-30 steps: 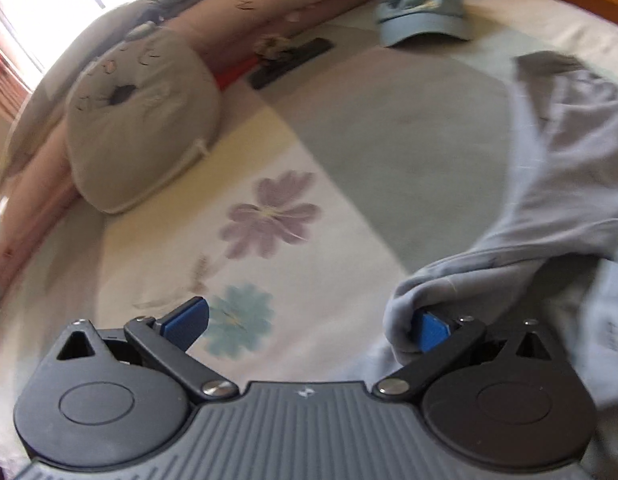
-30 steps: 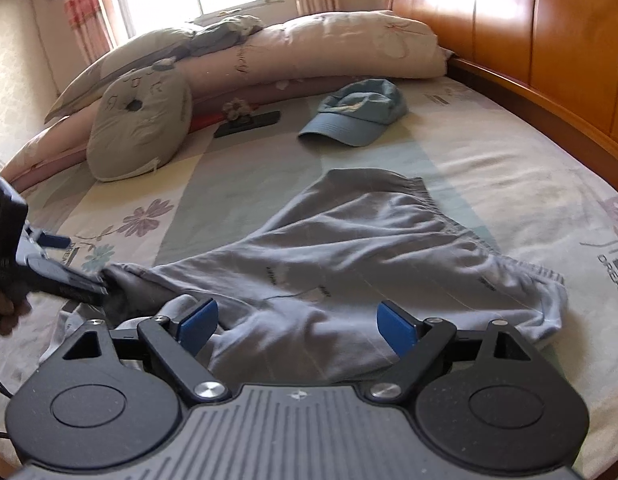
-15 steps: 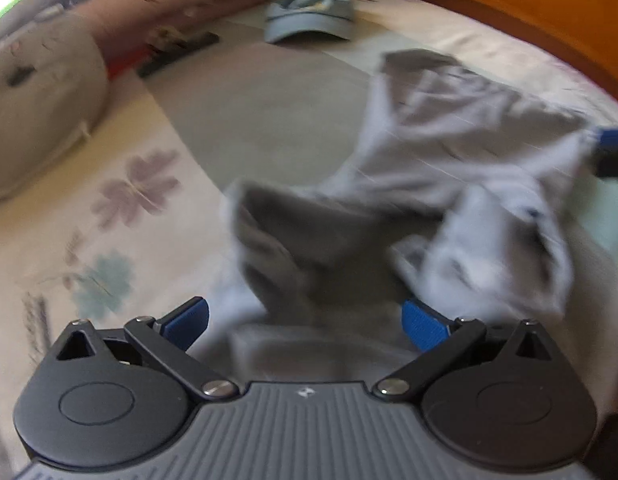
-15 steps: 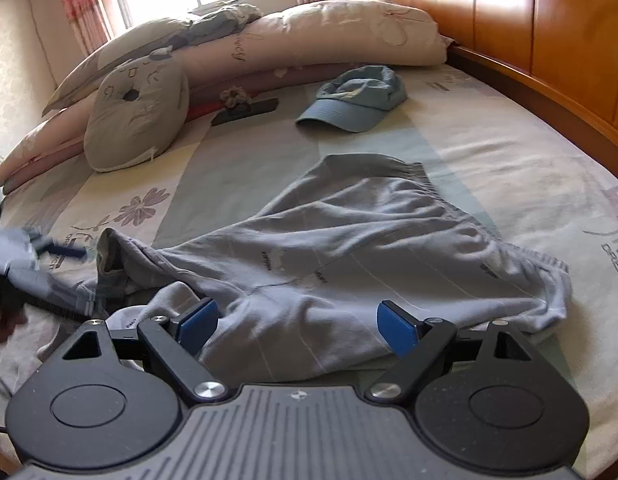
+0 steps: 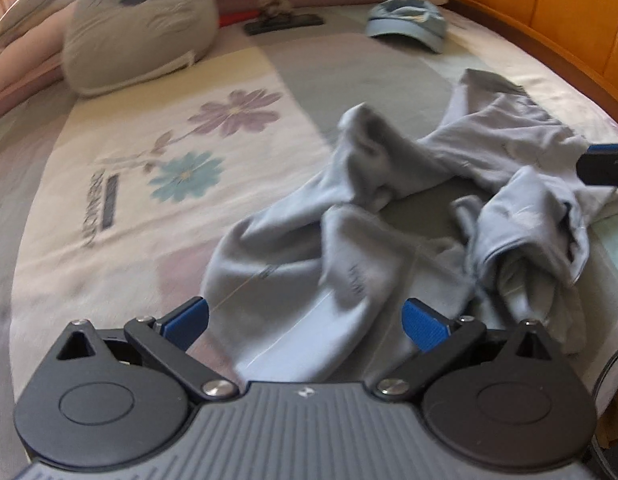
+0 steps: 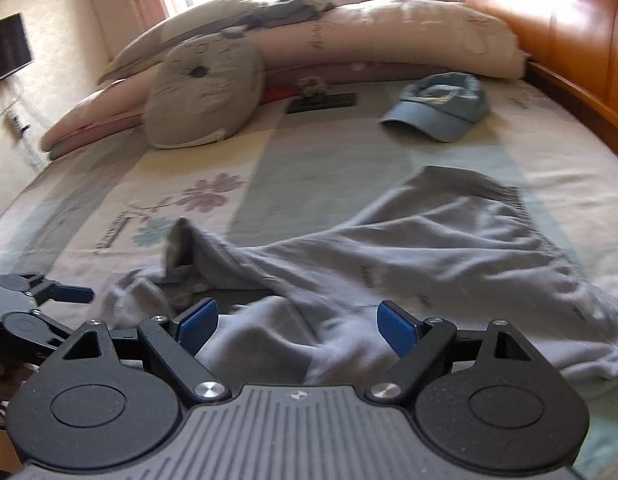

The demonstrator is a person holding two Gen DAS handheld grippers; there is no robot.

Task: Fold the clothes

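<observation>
A crumpled grey garment [image 5: 389, 216] lies on the bed, its near part bunched, its far part spread toward the headboard [image 6: 449, 248]. My left gripper [image 5: 305, 320] stands open just above the garment's near edge, nothing between its blue pads. My right gripper [image 6: 297, 326] is open too, over the near folds of the cloth. In the right wrist view the left gripper [image 6: 49, 300] shows at the far left edge, beside the bunched end. A fingertip [image 5: 601, 164] of the right gripper shows at the right edge of the left wrist view.
A blue cap [image 6: 441, 108] lies near the pillows. A grey round cushion [image 6: 205, 96] leans on the long pillows [image 6: 389, 36]. A dark flat object [image 6: 321, 102] sits between them. The wooden headboard [image 6: 569, 32] runs along the right. A flowered sheet [image 5: 169, 168] covers the bed.
The left gripper let go of the garment's edge and pulled back; it now looks over the bunched cloth. The released sleeve end has dropped onto the sheet. The right gripper shifted slightly.
</observation>
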